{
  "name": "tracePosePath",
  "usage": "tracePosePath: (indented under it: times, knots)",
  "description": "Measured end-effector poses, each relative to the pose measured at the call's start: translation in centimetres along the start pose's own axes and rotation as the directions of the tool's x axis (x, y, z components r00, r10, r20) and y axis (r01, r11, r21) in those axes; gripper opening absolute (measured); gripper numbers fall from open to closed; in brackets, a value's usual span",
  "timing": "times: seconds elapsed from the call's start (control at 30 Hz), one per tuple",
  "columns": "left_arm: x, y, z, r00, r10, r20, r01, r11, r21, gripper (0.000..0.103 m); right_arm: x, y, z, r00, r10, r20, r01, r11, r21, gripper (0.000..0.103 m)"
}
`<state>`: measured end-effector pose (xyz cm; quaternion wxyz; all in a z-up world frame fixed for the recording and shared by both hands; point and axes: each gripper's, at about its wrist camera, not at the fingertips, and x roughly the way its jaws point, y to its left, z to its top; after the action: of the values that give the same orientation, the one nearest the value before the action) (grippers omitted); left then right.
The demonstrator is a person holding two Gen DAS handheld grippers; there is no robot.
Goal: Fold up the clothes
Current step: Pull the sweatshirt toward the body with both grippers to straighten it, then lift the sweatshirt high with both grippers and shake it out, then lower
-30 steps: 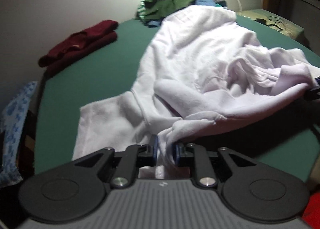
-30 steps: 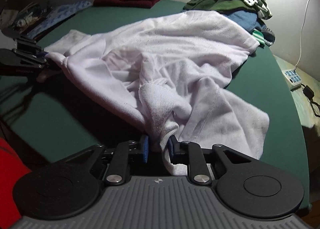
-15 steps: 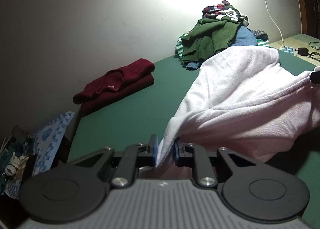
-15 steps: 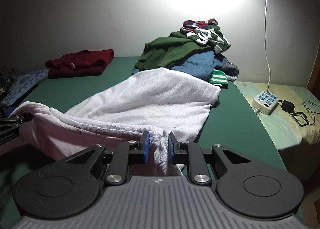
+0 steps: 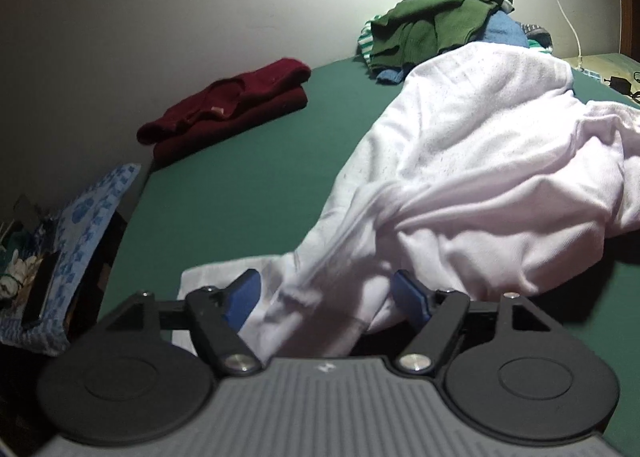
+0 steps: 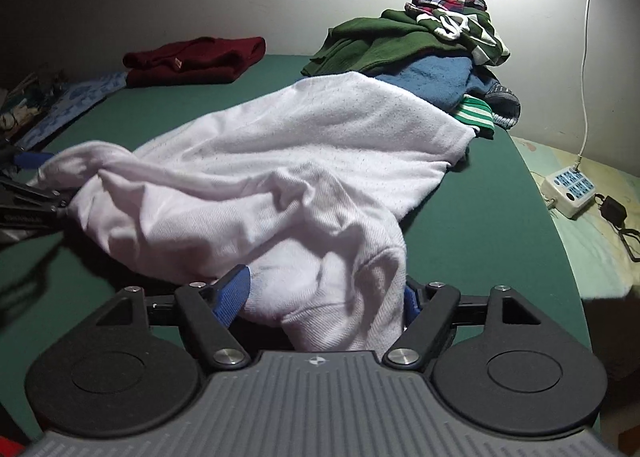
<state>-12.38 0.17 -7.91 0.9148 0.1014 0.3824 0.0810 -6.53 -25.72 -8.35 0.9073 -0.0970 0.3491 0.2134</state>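
Observation:
A white sweatshirt (image 5: 480, 177) lies rumpled on the green table (image 5: 240, 197). My left gripper (image 5: 328, 293) is at its near left corner. Its jaws are opening and stand wide, with loose white cloth lying between the blue pads (image 5: 244, 293), unpinched. In the right wrist view the same sweatshirt (image 6: 300, 145) spreads toward the back. My right gripper (image 6: 322, 297) is at its near edge, also opening, with a fold of cloth resting between the blue pads (image 6: 232, 293). A blue pad of the left gripper (image 6: 30, 158) shows at the garment's far left end.
A folded maroon sweater (image 5: 228, 113) lies at the back left. A pile of green, blue and plaid clothes (image 6: 412, 45) stands at the back, touching the sweatshirt. A white power strip (image 6: 568, 189) sits off the table's right edge. Blue patterned cloth (image 5: 88, 209) lies left of the table.
Both grippers were shut on the sweatshirt's edge and held it stretched between them. Both have opened now, and the cloth has sagged down onto the table.

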Motion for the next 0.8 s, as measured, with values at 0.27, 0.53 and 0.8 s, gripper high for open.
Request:
tracePosePath:
  times: [0.27, 0.53, 0.8]
  knots:
    - [0.8, -1.4, -0.7, 0.999, 0.051, -0.006, -0.051, 0.999, 0.017, 0.05, 2.4, -2.0, 0.1, 0.995, 0.094, -0.027, -0.089, 0.985, 0.148, 0.031]
    - [-2.2, 2.2, 1.5, 0.994, 0.053, 0.1, -0.044, 0.994, -0.096, 0.018, -2.0, -2.7, 2.2, 0.994, -0.028, 0.109, 0.004, 0.977, 0.214, 0.018]
    - [-10.9, 6.5, 3.6, 0.947, 0.078, 0.311, -0.042, 0.992, -0.122, 0.011, -9.8, -1.9, 4.4, 0.949, -0.087, 0.302, 0.022, 0.977, 0.211, 0.017]
